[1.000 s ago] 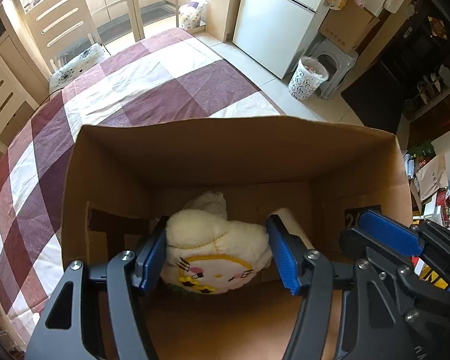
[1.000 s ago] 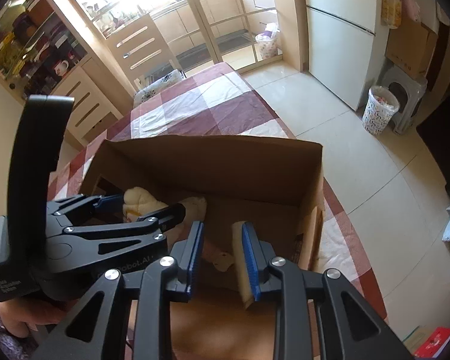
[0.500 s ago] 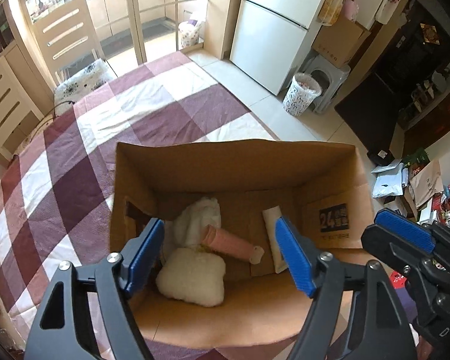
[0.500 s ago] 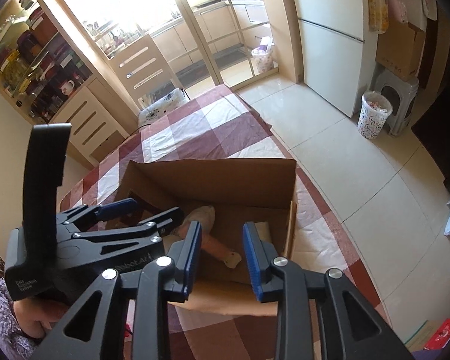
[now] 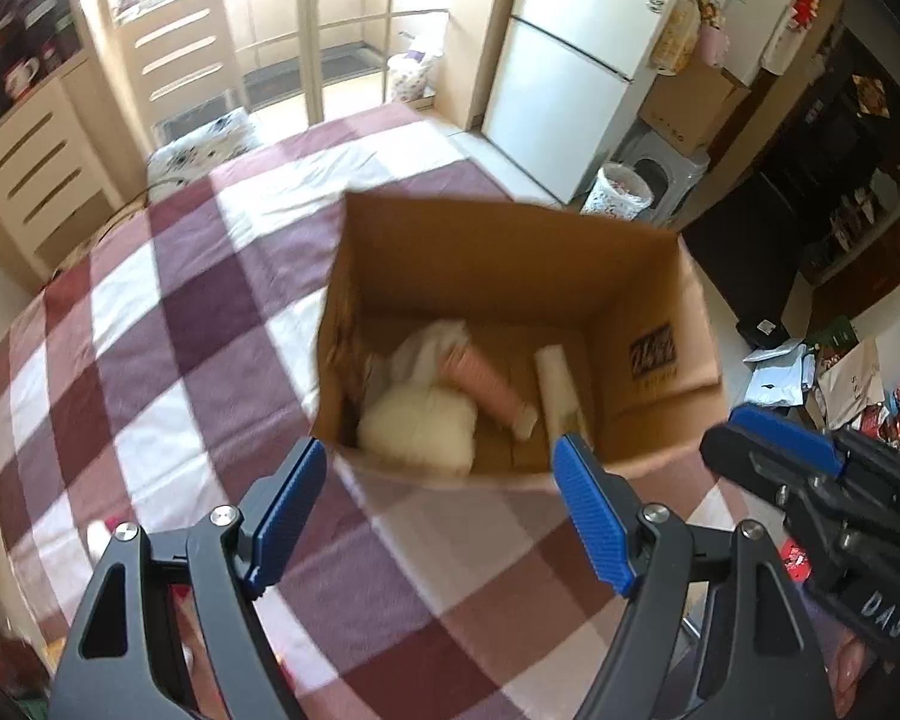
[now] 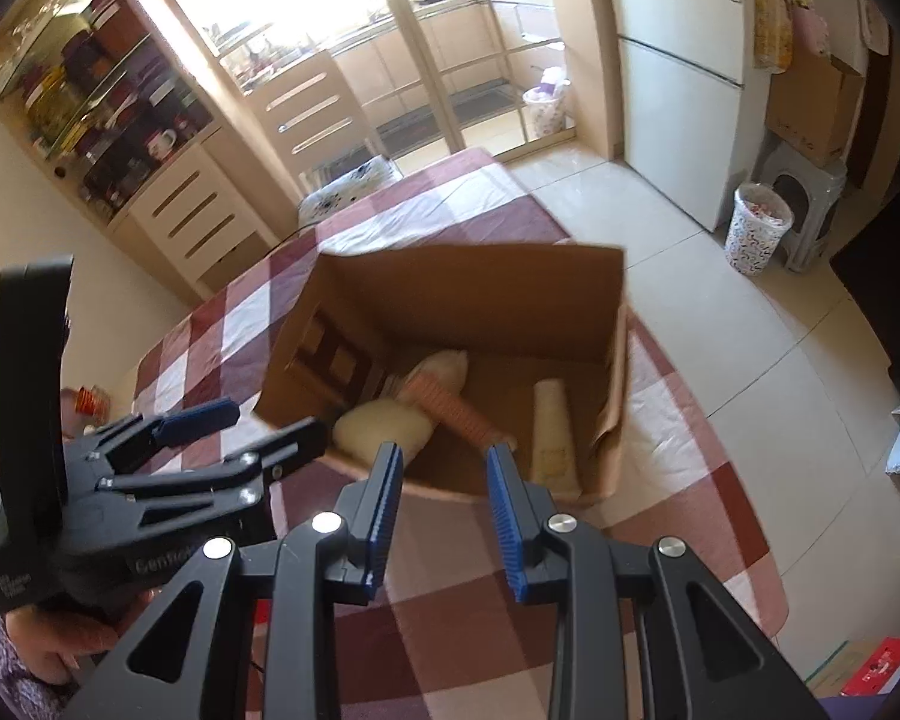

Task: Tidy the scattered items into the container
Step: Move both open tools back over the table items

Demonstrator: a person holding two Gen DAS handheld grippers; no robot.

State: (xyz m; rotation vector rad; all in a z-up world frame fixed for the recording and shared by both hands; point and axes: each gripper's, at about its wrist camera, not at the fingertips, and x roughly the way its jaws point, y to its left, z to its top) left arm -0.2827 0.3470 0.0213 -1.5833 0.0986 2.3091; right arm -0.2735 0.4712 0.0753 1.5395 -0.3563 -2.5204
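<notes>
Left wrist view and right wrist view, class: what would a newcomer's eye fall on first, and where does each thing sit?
The open brown cardboard box stands mid-frame on the maroon-and-white checked tablecloth. Inside lie a cream plush pillow at its near left, a ribbed pink tube slanting across the middle, and a pale tube along the right. Both blue-padded grippers, left gripper and right gripper, hang empty before it.

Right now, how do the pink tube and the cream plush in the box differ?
The pink tube is slim, ribbed and rigid-looking, while the cream plush is broad, rounded and fluffy. The tube lies slanted with its upper end propped on other soft items; the plush sits by the near wall. Both lie inside the cardboard box, touching.
</notes>
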